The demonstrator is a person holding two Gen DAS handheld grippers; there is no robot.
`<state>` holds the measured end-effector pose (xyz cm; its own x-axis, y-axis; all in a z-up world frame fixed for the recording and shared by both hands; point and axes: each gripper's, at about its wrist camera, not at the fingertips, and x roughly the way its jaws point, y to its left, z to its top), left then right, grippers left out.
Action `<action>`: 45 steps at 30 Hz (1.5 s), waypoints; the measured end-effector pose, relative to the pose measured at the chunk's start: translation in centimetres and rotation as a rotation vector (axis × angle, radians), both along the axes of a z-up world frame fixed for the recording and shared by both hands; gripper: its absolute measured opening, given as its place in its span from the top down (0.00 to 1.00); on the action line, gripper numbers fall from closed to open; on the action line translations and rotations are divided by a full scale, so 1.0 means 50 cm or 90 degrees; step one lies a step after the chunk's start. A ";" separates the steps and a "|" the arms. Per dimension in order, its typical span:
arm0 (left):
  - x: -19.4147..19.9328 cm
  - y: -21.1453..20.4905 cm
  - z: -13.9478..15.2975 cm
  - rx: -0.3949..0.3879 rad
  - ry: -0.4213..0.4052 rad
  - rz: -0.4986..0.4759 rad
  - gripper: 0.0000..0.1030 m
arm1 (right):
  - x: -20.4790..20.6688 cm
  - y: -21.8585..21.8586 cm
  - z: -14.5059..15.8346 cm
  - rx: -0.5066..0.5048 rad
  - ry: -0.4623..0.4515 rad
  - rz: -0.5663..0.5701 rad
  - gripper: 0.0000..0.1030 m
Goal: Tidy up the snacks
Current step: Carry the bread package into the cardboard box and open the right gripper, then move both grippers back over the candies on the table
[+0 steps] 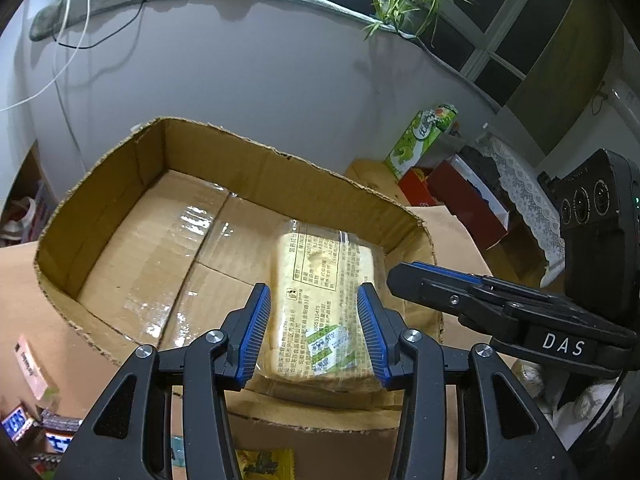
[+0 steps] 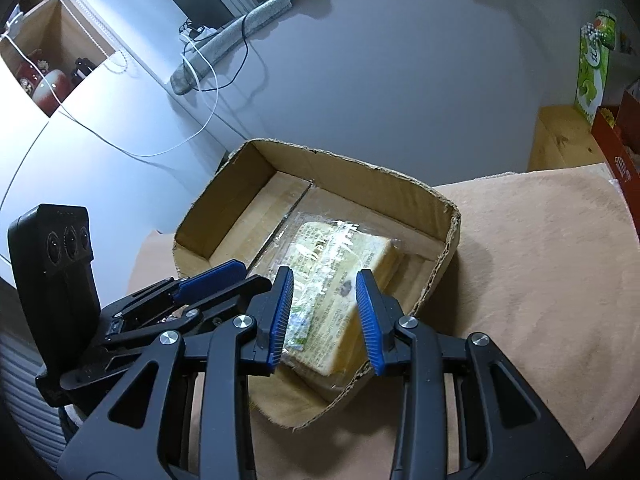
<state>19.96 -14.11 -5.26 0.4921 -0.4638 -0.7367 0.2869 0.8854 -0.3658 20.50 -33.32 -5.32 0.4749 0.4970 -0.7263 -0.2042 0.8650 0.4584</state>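
Corrugated brown cardboard forms the shallow open box that sits on a tan fuzzy cloth covering the work surface, its floor seamed with shiny clear tape. Inside it, toward the near right corner, lies a clear plastic-wrapped packet of pale yellow sliced bread, printed side up, with a small green and white label near its closer end.

Both tools point steeply down at this packet. The left gripper, black with ribbed blue pads, has its jaws partly spread to either side of the packet's near end; its pads look to be against the wrapper's edges, though I cannot tell for sure that they press it. The right gripper, built the same, also stands partly spread around the packet's near end, and there too contact is uncertain. Each gripper shows in the other's view, just beside it.

Beyond the box, a tall green carton stands near a red box against the pale wall.
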 end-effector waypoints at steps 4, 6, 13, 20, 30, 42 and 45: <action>-0.021 0.012 0.020 0.005 -0.012 0.005 0.59 | -0.023 0.000 0.018 0.000 -0.013 0.002 0.66; -0.036 0.022 0.032 0.008 -0.020 0.008 0.59 | -0.038 0.003 0.029 -0.001 -0.020 0.008 0.66; -0.113 0.084 0.081 0.022 -0.052 0.041 0.55 | -0.108 0.040 0.067 -0.028 -0.066 0.060 0.66; -0.226 0.182 0.122 0.039 -0.086 0.098 0.49 | -0.190 0.099 0.066 -0.075 -0.112 0.144 0.39; -0.366 0.341 0.074 0.070 -0.060 0.220 0.48 | -0.247 0.172 0.017 -0.159 -0.114 0.229 0.39; -0.436 0.342 -0.039 0.154 -0.016 0.201 0.46 | -0.240 0.245 -0.053 -0.280 -0.120 0.295 0.39; -0.441 0.343 -0.051 0.153 -0.014 0.192 0.45 | -0.233 0.265 -0.065 -0.304 -0.123 0.321 0.39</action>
<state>-2.11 3.04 -7.80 0.5967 -0.1110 -0.7947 0.0054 0.9909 -0.1343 8.87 -20.09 -8.56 0.4125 0.3385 -0.8457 -0.6712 0.7406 -0.0310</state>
